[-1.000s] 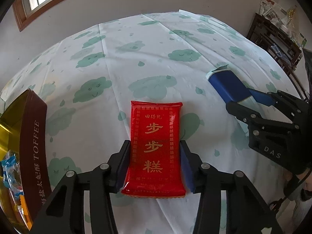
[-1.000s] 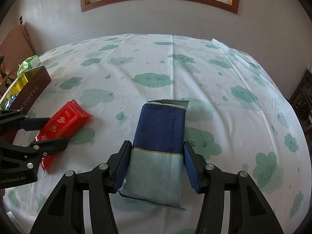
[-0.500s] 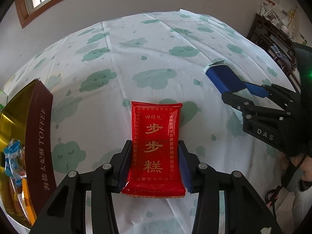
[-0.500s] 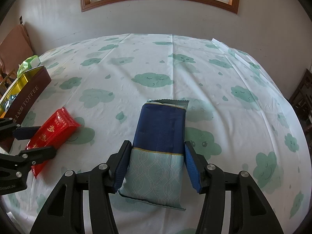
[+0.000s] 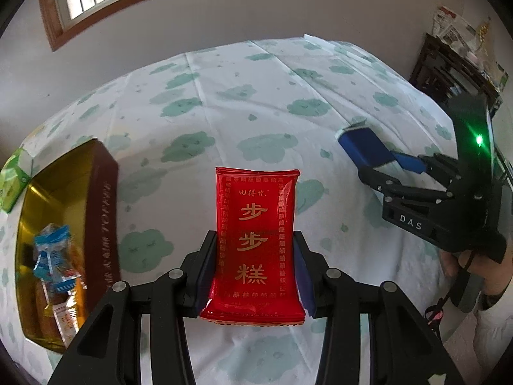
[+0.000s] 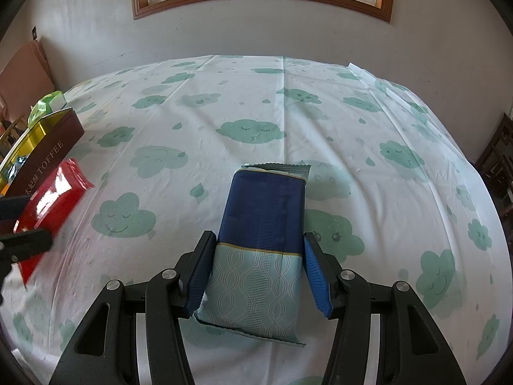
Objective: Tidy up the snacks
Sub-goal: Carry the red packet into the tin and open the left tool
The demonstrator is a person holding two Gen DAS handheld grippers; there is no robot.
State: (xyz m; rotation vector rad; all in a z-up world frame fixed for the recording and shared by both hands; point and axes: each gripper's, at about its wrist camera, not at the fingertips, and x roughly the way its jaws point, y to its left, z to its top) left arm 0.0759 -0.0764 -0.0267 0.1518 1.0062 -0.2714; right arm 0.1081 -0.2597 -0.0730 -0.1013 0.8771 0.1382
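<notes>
Clearly the left gripper, its fingers clamped on the red foil snack packet (long axis pointing forward), is nearer the open gold-lined brown toffee box lying to its left on the cloud-print worktop, while the right gripper pinches a blue-and-teal snack packet.

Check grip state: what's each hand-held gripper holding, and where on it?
Left hand-held gripper clamps the red snack pack by its lower long sides. Right hand-held gripper straddles the blue pack's lower half; contact unclear.
</notes>
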